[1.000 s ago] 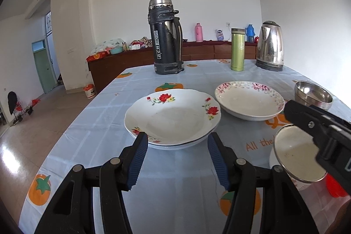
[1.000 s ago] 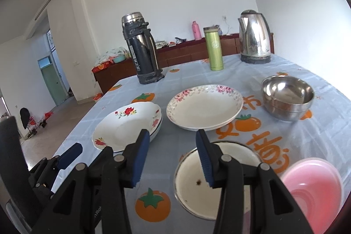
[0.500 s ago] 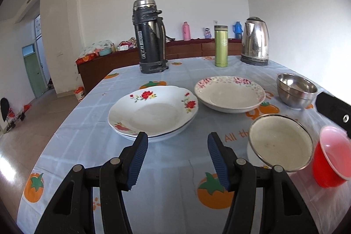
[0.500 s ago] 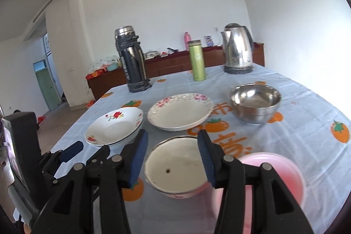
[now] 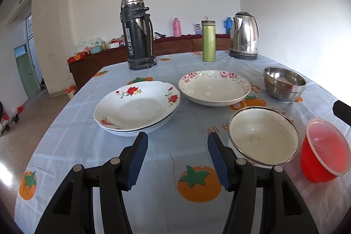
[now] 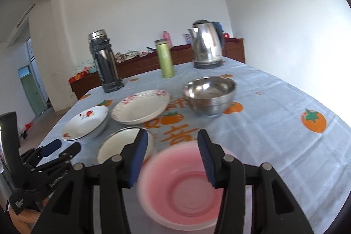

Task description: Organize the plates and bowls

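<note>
Since a second ago, the right gripper (image 6: 171, 157) has swung rightward from the white enamel bowl (image 6: 118, 146) to hover above the red plastic bowl (image 6: 182, 185), jaws apart, gripping nothing. At nine o'clock, the left gripper (image 5: 177, 159) hangs open over the tablecloth (image 5: 65, 146). Farther off, at twelve o'clock, lie two flowered plates (image 5: 138, 109) and a steel bowl (image 6: 210, 95).
</note>
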Motion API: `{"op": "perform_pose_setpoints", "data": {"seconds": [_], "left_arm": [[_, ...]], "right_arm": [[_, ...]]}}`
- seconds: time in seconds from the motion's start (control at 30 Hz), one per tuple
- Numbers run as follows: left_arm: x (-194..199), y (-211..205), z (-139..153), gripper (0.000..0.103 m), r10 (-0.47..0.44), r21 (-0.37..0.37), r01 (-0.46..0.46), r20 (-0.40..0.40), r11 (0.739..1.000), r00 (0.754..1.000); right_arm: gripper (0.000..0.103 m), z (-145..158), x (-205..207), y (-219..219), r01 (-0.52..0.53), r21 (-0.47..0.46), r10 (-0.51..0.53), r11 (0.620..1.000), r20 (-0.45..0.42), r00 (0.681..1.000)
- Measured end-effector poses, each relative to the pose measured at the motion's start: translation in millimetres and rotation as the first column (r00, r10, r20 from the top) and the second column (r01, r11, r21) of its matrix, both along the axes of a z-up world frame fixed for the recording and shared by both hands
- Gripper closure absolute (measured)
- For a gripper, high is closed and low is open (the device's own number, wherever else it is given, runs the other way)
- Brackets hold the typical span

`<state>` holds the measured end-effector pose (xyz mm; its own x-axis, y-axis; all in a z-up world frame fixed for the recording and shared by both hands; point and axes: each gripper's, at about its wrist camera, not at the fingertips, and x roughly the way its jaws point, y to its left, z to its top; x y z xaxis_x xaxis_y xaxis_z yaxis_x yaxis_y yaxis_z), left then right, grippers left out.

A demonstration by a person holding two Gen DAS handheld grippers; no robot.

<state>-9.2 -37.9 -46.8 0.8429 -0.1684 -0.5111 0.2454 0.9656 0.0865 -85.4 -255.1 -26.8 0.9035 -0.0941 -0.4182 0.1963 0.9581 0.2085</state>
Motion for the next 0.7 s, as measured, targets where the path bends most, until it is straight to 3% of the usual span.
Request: {"op": "perform_pose_setpoints", "data": {"seconds": [0.37, 0.53, 0.7], "left_arm": [[1.6, -4.7, -1.0, 0.044, -0.012, -0.008, 0.012, -0.021, 1.000, 1.000], [17.2, -3.0, 10.2, 0.044, -0.009, -0.035, 0.007, -0.054, 0.999, 0.999], [50.6, -11.4, 35.8, 0.044, -0.053, -0.036, 0.049, -0.103, 0.998, 0.993]], "right_arm": [[0.055, -6.0, 1.6, -13.7, 0.008, 0.018, -0.007, 1.000, -0.025, 1.000], [0.055, 14.5, 23.1, -12.2, -0.077, 0.006, 0.078, 0.997, -0.064, 0.995], [0.055, 40.9, 59.9, -20.9, -0.160, 0.060, 0.167, 0.985, -0.135, 0.977]]}}
